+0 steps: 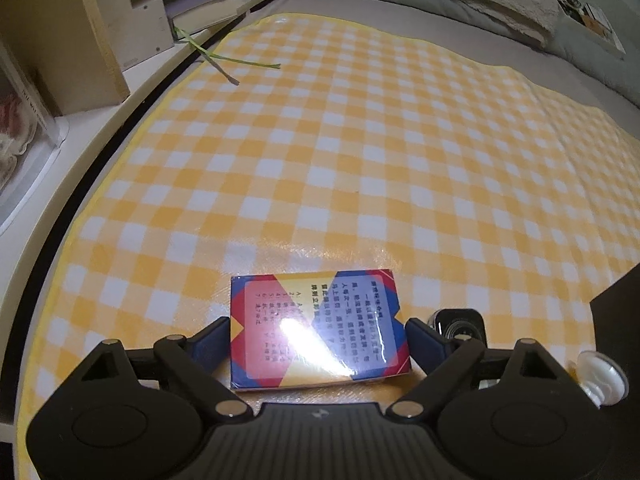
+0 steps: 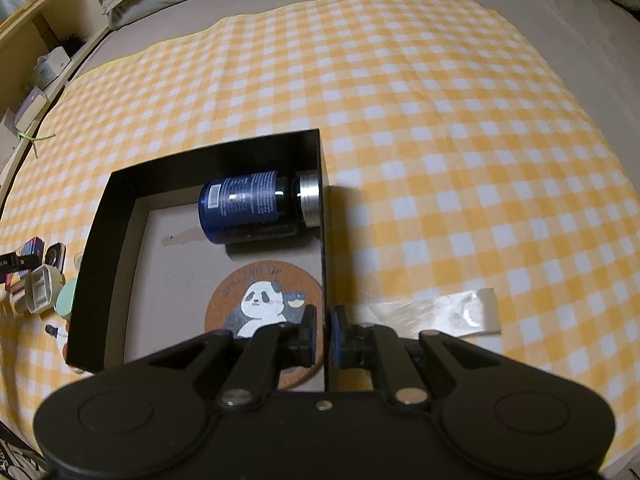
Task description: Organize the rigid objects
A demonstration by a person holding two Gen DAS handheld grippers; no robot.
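Left of the black box [image 2: 100, 240], the left gripper [image 1: 318, 340] straddles a card pack [image 1: 316, 328] lying flat on the checked cloth [image 1: 360, 160], jaws spread with small gaps either side. Inside the box lie a blue bottle [image 2: 248, 206] and a panda coaster [image 2: 260, 304]; the right gripper [image 2: 323, 332] is clamped on the box's right wall

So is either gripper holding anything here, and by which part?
The right gripper pinches the black box by its right side wall. The left gripper straddles the card pack, fingers not yet pressing it.
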